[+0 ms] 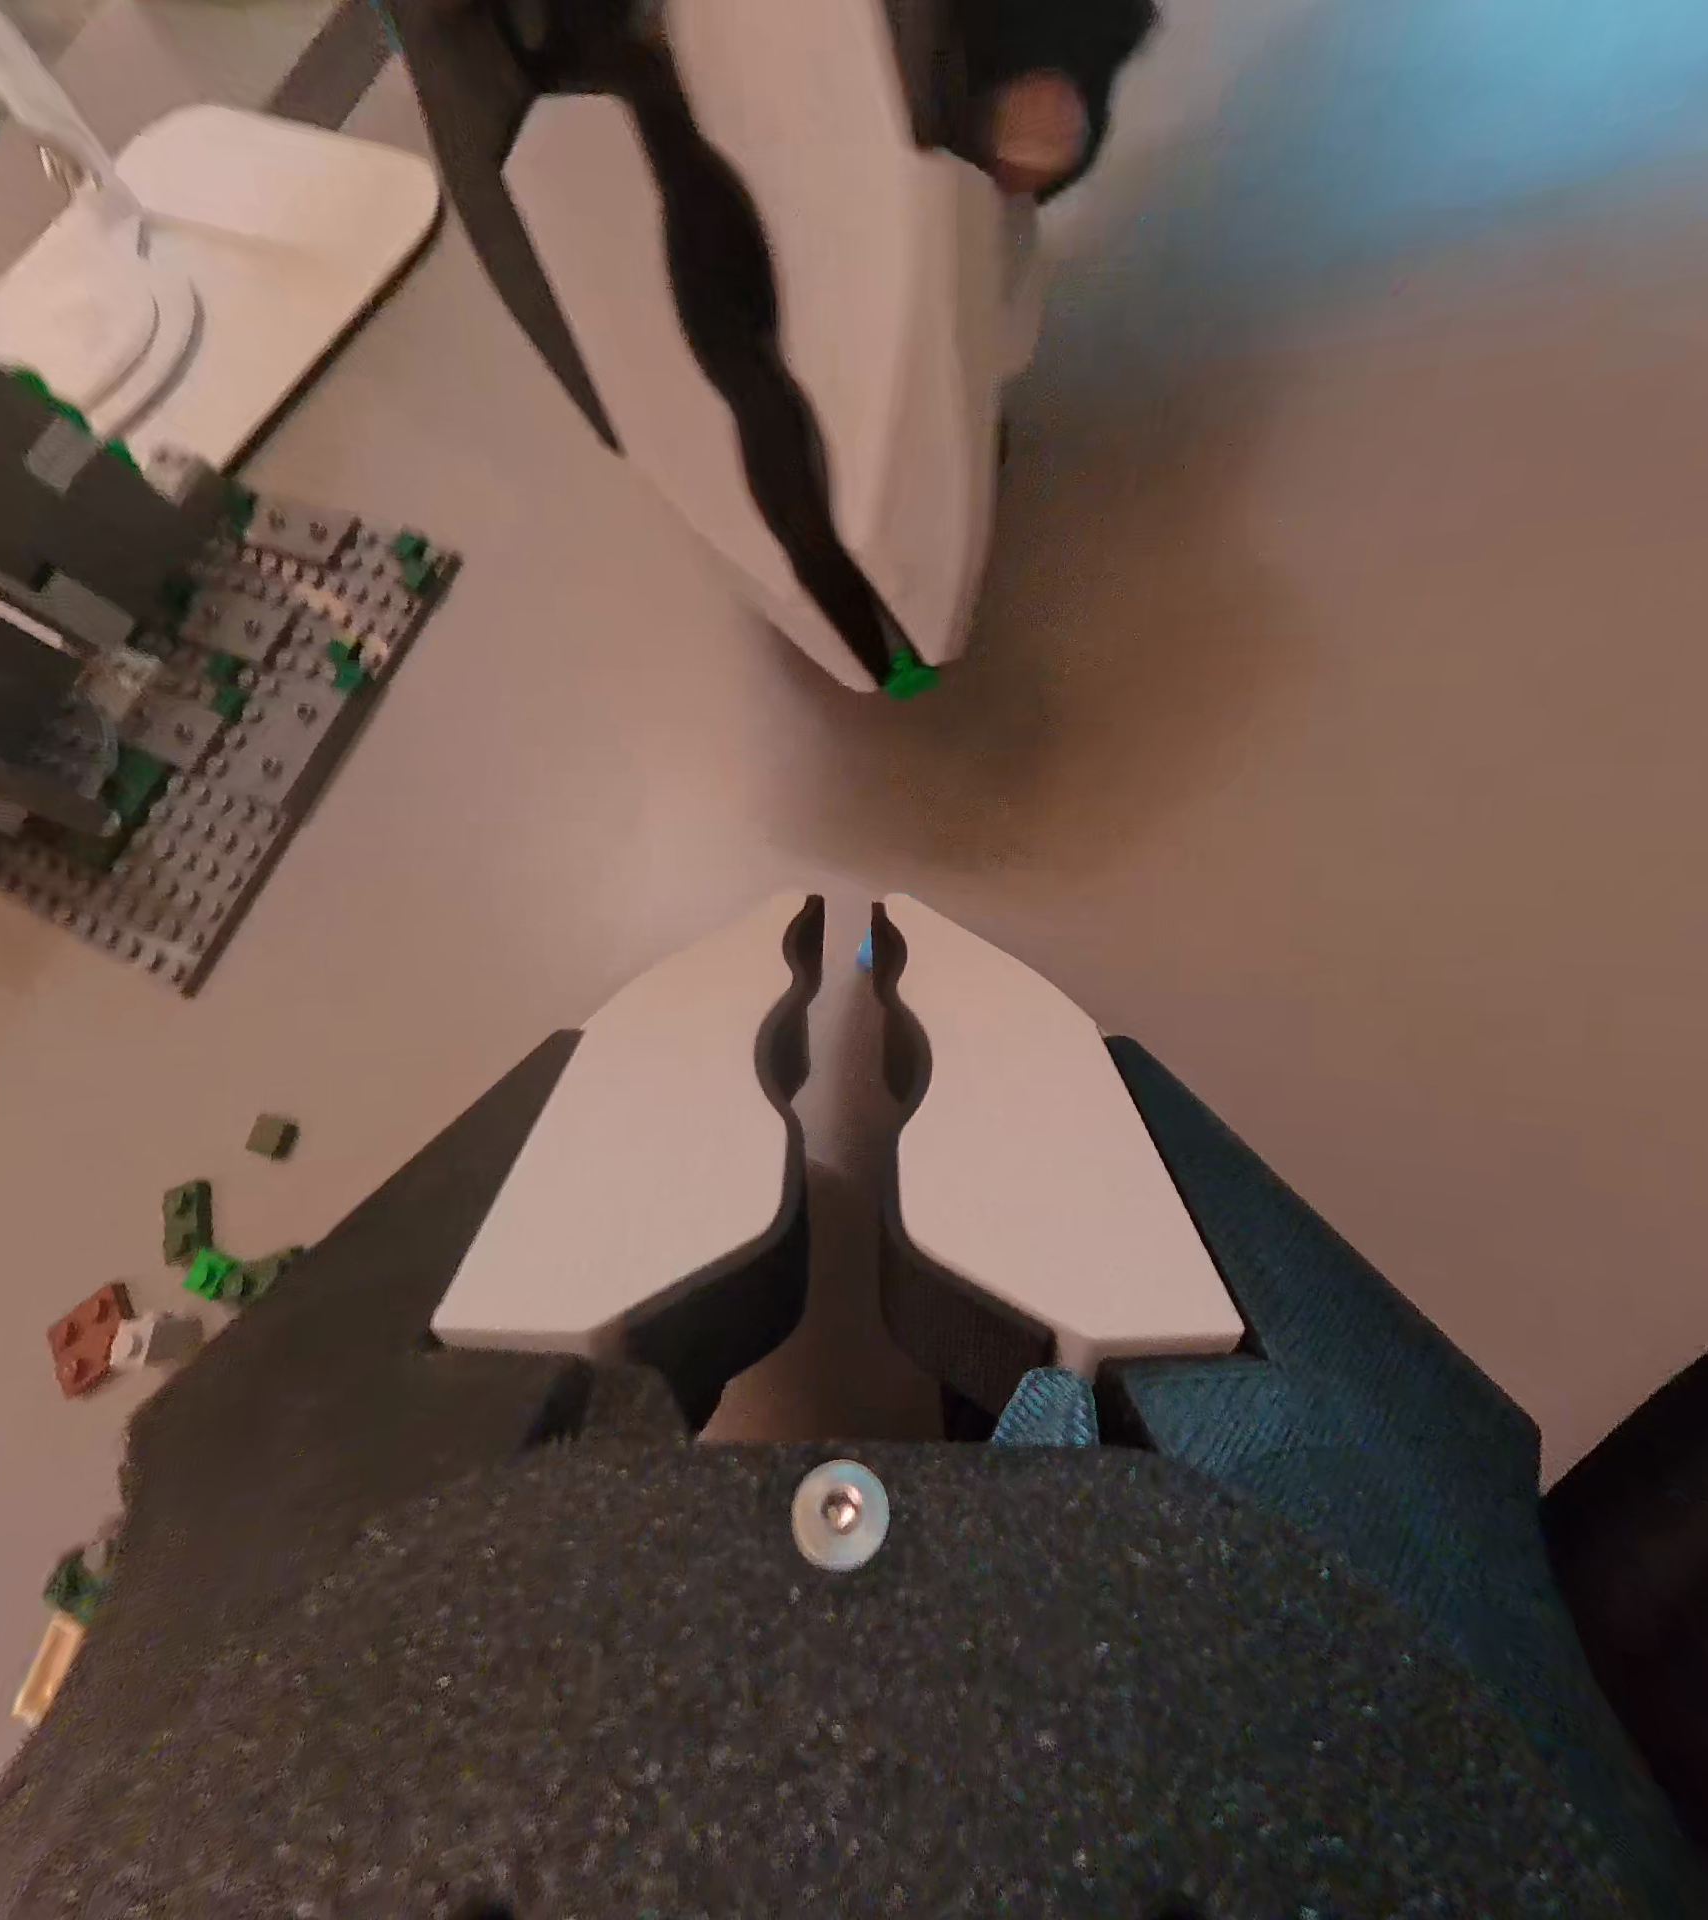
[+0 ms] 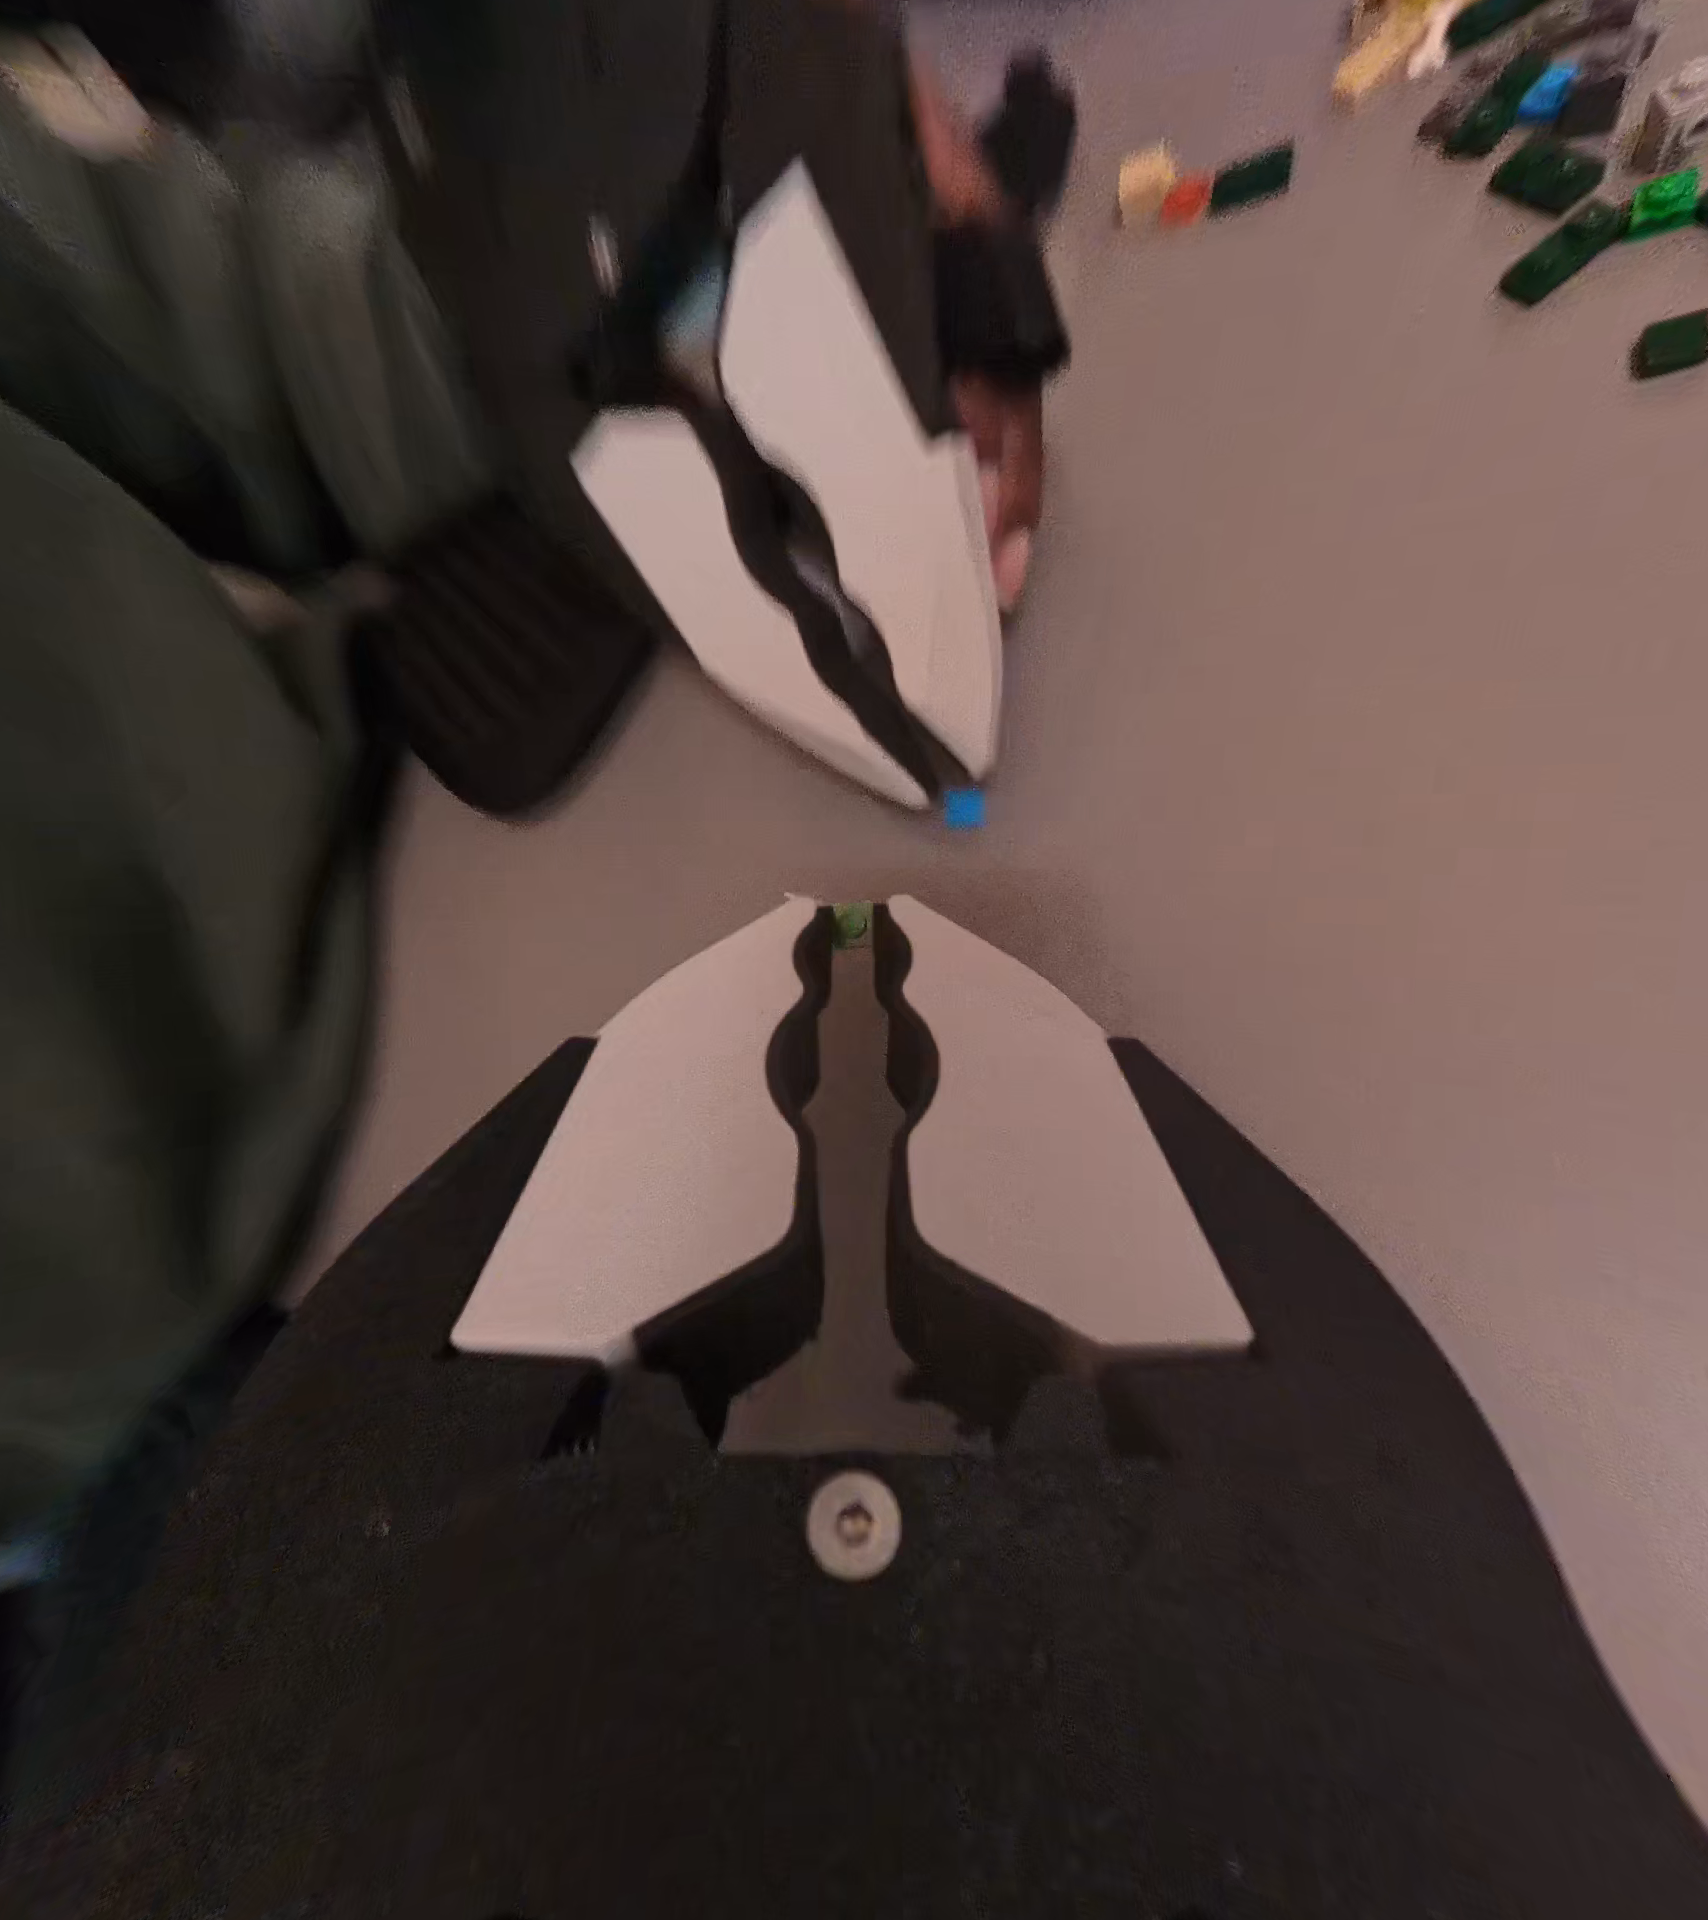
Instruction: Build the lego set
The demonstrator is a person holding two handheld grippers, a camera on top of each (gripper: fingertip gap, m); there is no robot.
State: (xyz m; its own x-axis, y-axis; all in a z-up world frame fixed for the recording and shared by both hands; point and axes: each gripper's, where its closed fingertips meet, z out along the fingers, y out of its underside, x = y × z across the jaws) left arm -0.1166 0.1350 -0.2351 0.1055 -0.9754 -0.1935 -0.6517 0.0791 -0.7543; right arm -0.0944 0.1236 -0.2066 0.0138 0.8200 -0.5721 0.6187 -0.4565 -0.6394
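Frame centre: the left gripper [image 1: 848, 914] pinches a small blue Lego piece [image 2: 964, 807], the right gripper [image 2: 852, 914] a green Lego piece [image 1: 909, 681]. The grey Lego build [image 1: 102, 665] sits on the counter [image 1: 1349, 935] at left edge.

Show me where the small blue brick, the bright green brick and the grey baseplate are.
blue brick [image 2: 964, 807]: right wrist view, its top face.
green brick [image 1: 908, 681]: left wrist view, its visible side.
grey baseplate [image 1: 206, 883]: left wrist view, bare studded corner.

Two hand-held grippers with white fingers on black bodies point tip to tip, close together. The left gripper [image 1: 848, 914] pinches a small blue piece; the right gripper [image 2: 850, 914] pinches a small green one.
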